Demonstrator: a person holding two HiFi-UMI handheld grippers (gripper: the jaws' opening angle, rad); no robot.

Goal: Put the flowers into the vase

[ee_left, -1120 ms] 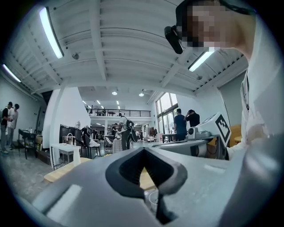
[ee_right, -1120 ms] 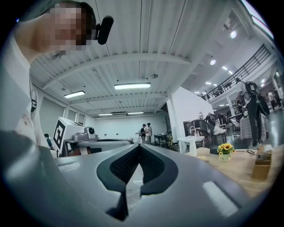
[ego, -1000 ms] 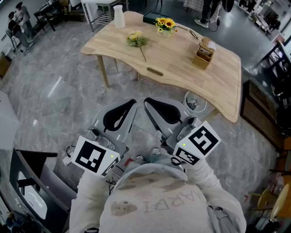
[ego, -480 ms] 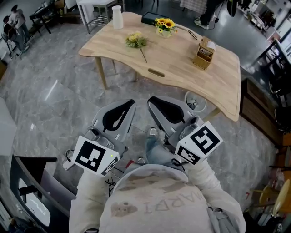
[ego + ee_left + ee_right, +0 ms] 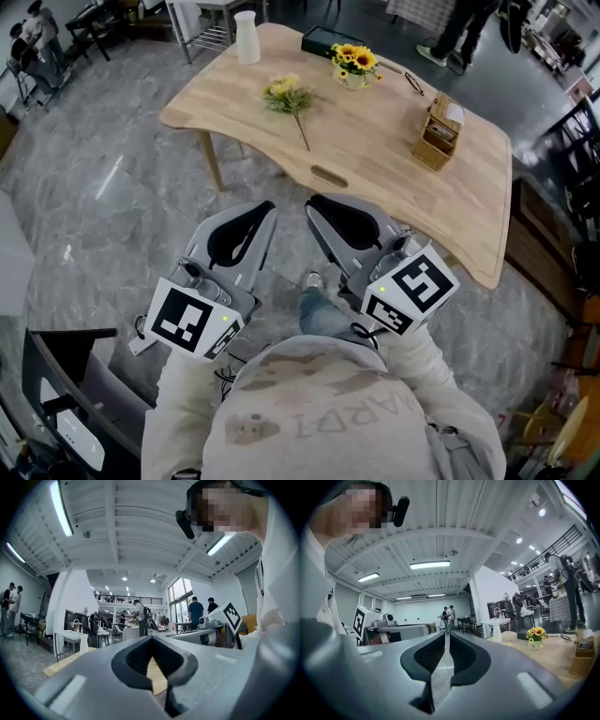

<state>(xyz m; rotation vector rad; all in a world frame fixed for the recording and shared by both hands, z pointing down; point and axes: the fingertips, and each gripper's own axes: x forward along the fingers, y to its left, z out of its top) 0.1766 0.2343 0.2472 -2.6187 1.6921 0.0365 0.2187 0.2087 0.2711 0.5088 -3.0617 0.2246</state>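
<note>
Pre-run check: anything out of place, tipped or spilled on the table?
Nothing looks spilled or tipped. Only the flower bunch lies flat on the table, apart from the upright white vase, so it is not yet placed.

Loose flowers (image 5: 286,97) lie mid-table (image 5: 375,150). The vase (image 5: 247,24) is at the far left corner, the sunflower pot (image 5: 354,64) behind-right of them, and the wooden caddy (image 5: 438,131) further right.

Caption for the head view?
Left hand-held gripper and right hand-held gripper face a table with loose flowers and white vase.
</note>
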